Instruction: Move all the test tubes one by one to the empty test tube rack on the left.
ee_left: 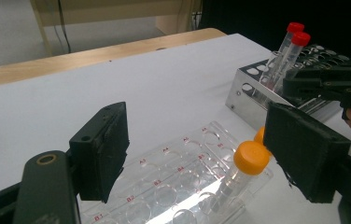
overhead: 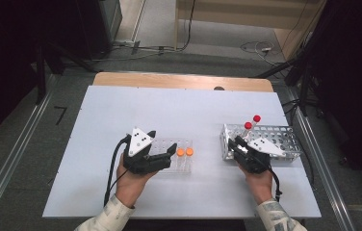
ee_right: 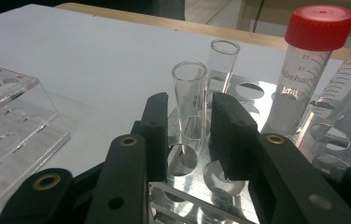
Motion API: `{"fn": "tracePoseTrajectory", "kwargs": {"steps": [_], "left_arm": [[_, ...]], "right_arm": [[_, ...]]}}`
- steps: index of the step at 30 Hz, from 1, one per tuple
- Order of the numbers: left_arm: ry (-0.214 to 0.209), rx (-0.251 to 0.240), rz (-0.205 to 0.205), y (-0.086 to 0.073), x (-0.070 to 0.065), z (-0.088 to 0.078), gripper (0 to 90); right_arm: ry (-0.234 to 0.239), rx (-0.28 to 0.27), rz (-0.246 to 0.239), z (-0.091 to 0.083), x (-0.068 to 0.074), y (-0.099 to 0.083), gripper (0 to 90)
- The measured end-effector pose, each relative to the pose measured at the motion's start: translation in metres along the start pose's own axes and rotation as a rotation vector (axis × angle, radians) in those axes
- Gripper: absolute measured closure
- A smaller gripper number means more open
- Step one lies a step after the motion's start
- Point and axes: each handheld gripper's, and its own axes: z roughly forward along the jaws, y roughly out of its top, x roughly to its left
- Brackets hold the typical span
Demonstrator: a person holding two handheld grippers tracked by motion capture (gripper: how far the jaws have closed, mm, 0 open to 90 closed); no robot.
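White desk, seen from above. Left claw sits over a clear plastic rack with its jaws apart; two orange-capped tubes stand at the rack's right end. Right claw is at the near left corner of a perforated metal rack. Two red-capped tubes lean in that rack, just behind the claw. Racks well apart.

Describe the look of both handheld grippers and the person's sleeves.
Both grippers, left and right, are black with two flat-padded jaws, brass-coloured rivets at the joints, and a grey three-cornered plate on top. A black cable trails from the left one. The sleeves are pale with a mottled pattern.
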Motion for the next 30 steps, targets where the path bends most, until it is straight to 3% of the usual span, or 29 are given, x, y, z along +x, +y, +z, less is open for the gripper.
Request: {"fn": "tracePoseTrajectory", "kwargs": {"steps": [17, 30], "left_arm": [[0.002, 0.004, 0.007, -0.0010, -0.0013, 0.0005, 22.8], [0.002, -0.001, 0.004, -0.0001, -0.0008, -0.0008, 22.8]], "right_arm": [[-0.010, 0.000, -0.004, 0.0069, 0.0005, 0.0008, 71.0], [-0.028, -0.035, 0.007, -0.0025, -0.0001, 0.0094, 72.9]]}}
